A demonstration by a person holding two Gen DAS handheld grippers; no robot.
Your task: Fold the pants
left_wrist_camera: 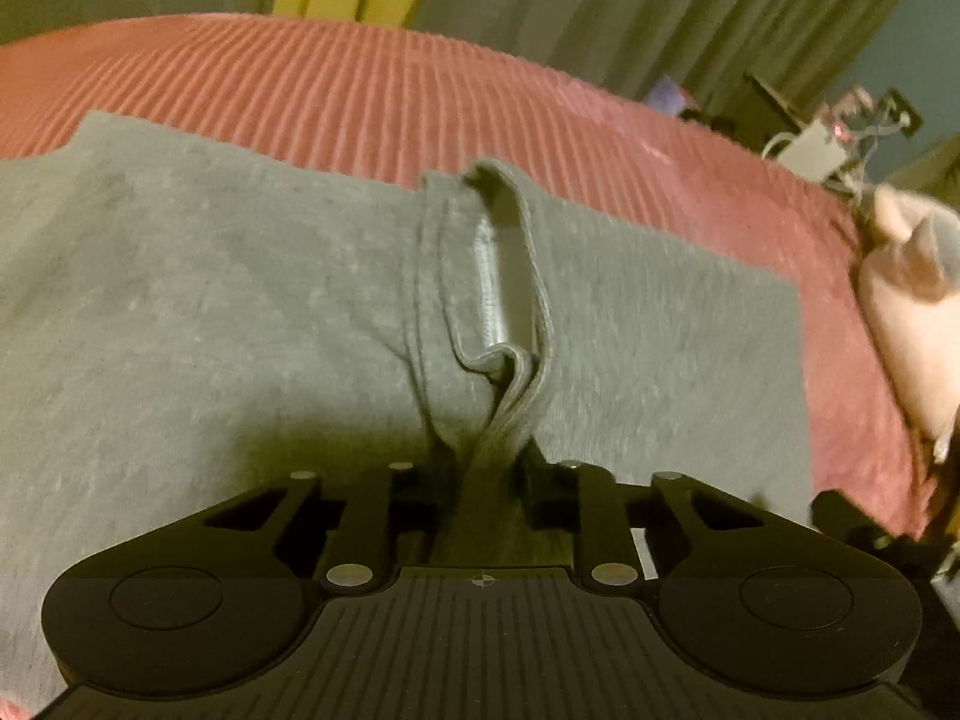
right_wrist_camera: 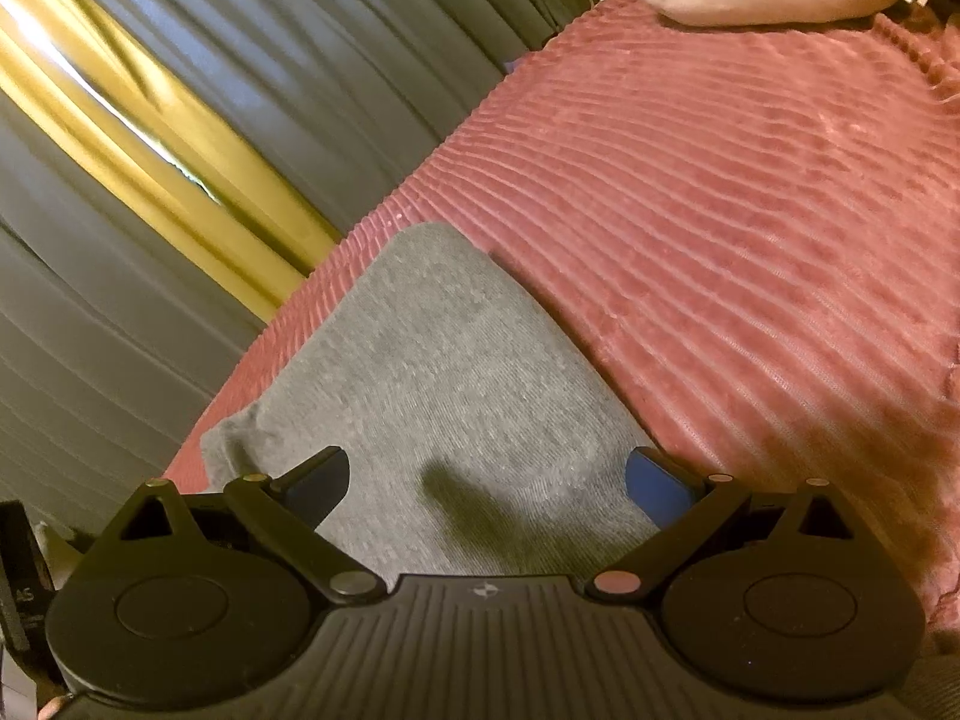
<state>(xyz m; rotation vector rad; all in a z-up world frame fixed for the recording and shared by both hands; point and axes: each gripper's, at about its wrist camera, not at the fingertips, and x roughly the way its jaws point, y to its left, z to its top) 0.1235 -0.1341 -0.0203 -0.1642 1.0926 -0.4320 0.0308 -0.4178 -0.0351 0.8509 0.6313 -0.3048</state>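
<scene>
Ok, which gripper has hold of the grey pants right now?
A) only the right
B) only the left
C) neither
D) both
B: in the left wrist view the left gripper is closed on a bunched ridge of the grey pants, while in the right wrist view the right gripper stands wide open above flat fabric, with nothing pinched.

Left gripper (left_wrist_camera: 483, 468) – black ribbed body, round side discs, silver screws. Right gripper (right_wrist_camera: 487, 480) – same build, blue pads (right_wrist_camera: 657, 489).
</scene>
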